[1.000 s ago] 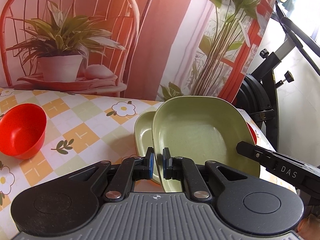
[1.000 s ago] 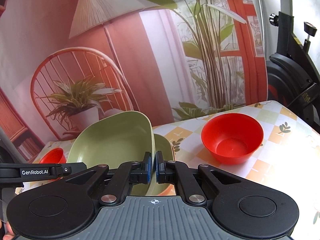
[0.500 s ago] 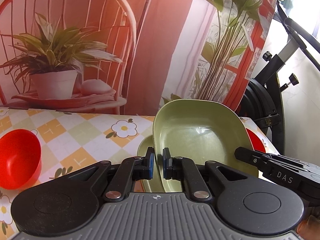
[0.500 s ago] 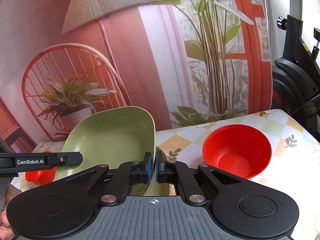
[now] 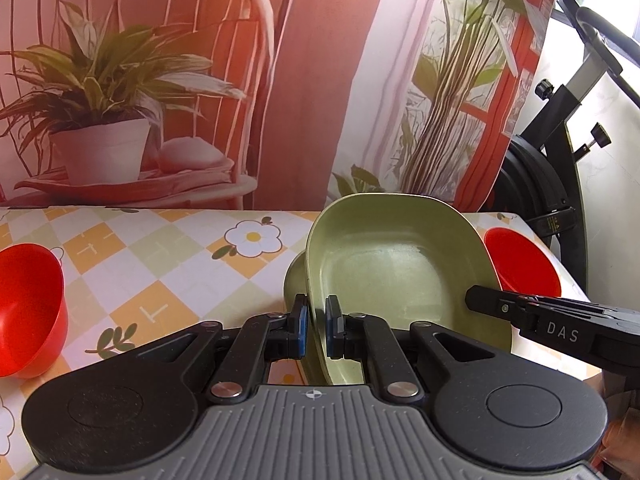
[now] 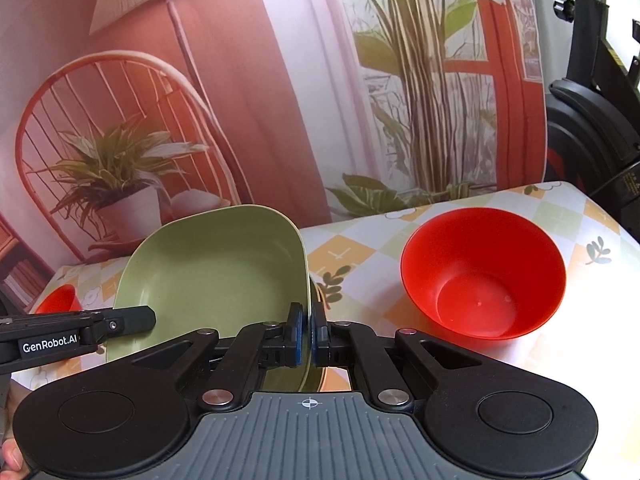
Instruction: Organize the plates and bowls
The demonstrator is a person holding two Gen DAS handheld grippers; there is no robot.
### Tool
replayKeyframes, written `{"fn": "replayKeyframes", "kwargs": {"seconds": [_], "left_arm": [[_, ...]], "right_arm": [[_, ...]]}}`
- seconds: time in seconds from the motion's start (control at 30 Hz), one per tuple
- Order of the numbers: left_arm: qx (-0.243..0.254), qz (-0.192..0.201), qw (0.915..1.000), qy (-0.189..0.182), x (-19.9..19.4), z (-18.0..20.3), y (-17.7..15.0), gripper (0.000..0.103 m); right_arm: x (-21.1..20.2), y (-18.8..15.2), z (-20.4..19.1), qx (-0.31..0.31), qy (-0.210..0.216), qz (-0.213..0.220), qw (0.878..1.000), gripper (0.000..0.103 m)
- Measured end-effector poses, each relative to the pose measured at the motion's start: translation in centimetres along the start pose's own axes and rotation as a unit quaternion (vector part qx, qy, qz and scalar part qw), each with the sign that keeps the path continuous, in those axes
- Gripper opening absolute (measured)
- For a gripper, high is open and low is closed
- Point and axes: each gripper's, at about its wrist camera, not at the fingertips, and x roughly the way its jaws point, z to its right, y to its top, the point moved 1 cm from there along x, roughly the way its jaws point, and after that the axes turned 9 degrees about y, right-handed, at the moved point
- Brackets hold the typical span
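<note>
Two hand-held claws grip opposite edges of one green plate above a checked, flower-print tabletop. The left claw is nearly closed, its blue pads pinching the plate's near-left rim; the green plate rises tilted ahead of it and to its right, hollow side facing the camera. Just behind that plate, ahead of the left claw, the edge of a second green plate shows low on the tabletop; whether the two touch cannot be told. The right claw is likewise almost shut on the same plate's opposite rim, with the plate leaning away to its left. Each claw's arm juts into the other's view: the right one from the right side in the left wrist view, the left one from the left side in the right wrist view. One red bowl sits upright on the tabletop ahead and to the right of the right claw, apart from the plates. Another red bowl rests far to the left of the left claw. A printed backdrop of chair, lamp and plants hangs behind the tabletop.
</note>
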Motion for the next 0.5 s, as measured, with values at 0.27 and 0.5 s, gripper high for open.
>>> {"fn": "replayKeyframes", "kwargs": {"seconds": [0.27,0.5], "left_arm": [[0.006,-0.005,1.0000,0.002,0.64,0.14,-0.21,0.010],[0.015,-0.010,0.9998,0.005,1.07,0.42,-0.59,0.010]], "right_arm": [[0.67,-0.41,0.08,-0.002,-0.010,-0.005,1.000,0.004],[0.94,-0.70,0.30,-0.005,-0.018,-0.006,1.000,0.005]]}}
